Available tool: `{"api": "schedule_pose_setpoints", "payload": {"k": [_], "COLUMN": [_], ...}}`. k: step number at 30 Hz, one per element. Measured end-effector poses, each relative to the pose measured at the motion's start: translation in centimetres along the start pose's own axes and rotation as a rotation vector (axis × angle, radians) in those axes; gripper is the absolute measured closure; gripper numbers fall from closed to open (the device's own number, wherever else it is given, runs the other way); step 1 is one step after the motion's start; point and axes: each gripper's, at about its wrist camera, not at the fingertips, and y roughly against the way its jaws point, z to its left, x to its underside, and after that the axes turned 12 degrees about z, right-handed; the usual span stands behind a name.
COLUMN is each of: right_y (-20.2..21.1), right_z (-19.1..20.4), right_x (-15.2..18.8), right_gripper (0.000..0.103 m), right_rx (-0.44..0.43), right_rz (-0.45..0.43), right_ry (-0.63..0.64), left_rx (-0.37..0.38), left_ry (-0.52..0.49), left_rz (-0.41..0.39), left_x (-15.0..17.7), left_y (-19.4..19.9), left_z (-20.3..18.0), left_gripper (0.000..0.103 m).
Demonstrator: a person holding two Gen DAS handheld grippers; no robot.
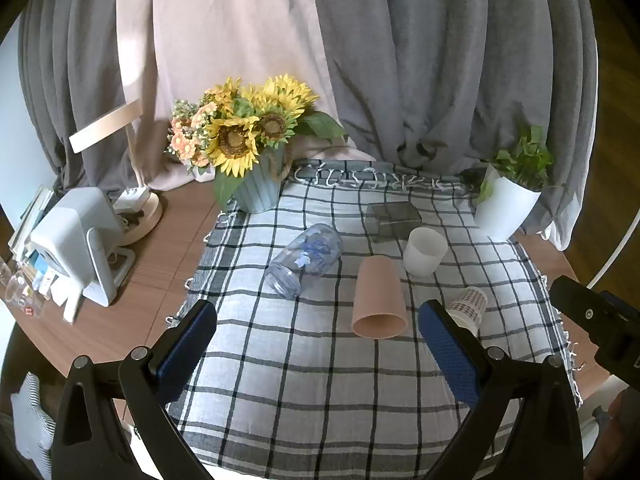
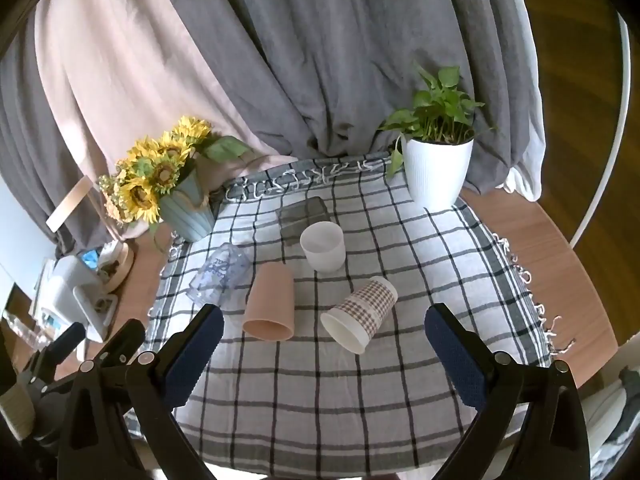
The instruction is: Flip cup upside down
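Observation:
Several cups lie on the checked cloth (image 1: 304, 392) (image 2: 320, 400). A tan cup (image 1: 379, 299) (image 2: 270, 302) lies on its side, mouth toward me. A clear glass with blue print (image 1: 306, 258) (image 2: 220, 274) lies on its side to its left. A white cup (image 1: 424, 252) (image 2: 323, 246) stands upright behind. A paper cup with a brown check pattern (image 1: 468, 306) (image 2: 362, 314) lies on its side at right. My left gripper (image 1: 318, 344) is open and empty, just short of the tan cup. My right gripper (image 2: 324, 350) is open and empty, just short of the paper cup.
A dark clear box (image 1: 392, 218) (image 2: 302, 216) sits behind the white cup. A sunflower pot (image 1: 256, 188) (image 2: 188, 216) stands back left, a white plant pot (image 1: 506, 208) (image 2: 436, 172) back right. A white device (image 1: 80, 240) and clutter fill the table's left. Grey curtains hang behind.

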Motion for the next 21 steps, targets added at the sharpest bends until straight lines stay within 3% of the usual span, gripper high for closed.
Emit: {"api": "schedule_pose_setpoints", "payload": {"k": [21], "right_y": [-0.33], "right_z": [-0.1], "right_x": [-0.61], "right_gripper": [0.002], "right_rx": [0.004], "right_rz": [0.012], "right_ry": [0.004], "left_rx": [-0.004], "left_ry": [0.001], "left_rz": [0.001], "left_x": [-0.18], "left_y": [-0.63], "left_z": [0.22], "left_gripper": [0.0]}}
